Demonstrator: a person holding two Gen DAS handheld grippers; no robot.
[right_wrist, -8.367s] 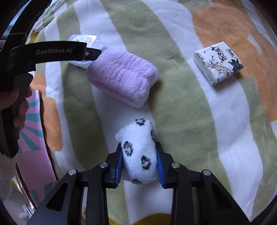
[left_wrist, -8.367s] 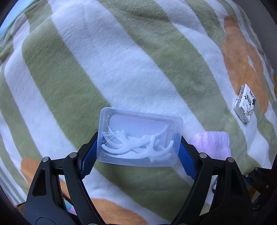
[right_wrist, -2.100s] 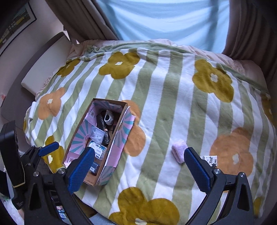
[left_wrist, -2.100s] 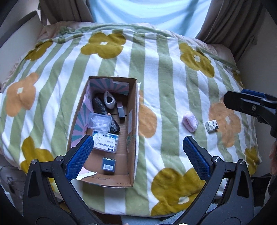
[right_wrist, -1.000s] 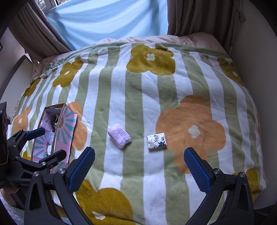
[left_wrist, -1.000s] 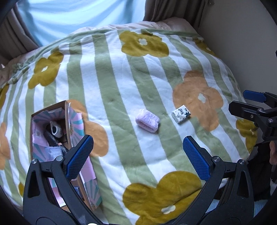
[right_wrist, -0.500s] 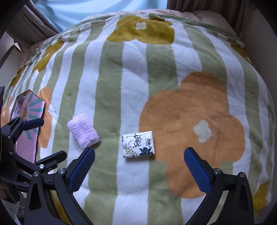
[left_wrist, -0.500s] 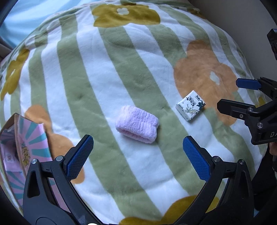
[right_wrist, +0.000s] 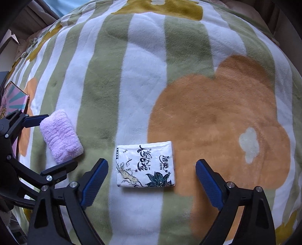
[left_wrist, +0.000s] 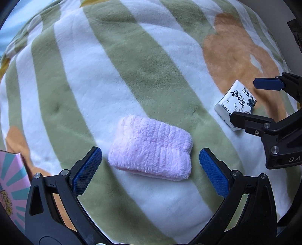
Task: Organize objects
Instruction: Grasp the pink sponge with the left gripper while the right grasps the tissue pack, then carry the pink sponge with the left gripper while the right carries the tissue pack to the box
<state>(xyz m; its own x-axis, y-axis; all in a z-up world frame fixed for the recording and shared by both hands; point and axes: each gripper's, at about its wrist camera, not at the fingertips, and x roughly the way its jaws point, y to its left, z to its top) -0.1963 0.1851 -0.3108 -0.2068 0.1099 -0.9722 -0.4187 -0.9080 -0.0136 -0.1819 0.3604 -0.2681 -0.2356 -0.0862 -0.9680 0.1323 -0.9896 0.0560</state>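
A folded pink fluffy towel lies on the striped flower blanket. My left gripper is open and empty, its blue pads on either side of the towel's near end. A white tissue pack with dark print lies to the right of the towel. My right gripper is open and empty, its pads straddling the pack's near edge. The towel also shows in the right wrist view, and the pack in the left wrist view.
The pink patterned cardboard box sits at the far left, its flap also in the right wrist view. The blanket slopes away at its edges. A wall stands to the right.
Both grippers have dropped closer to the blanket. The towel now sits between the left pads and the tissue pack between the right pads. Both stay open.
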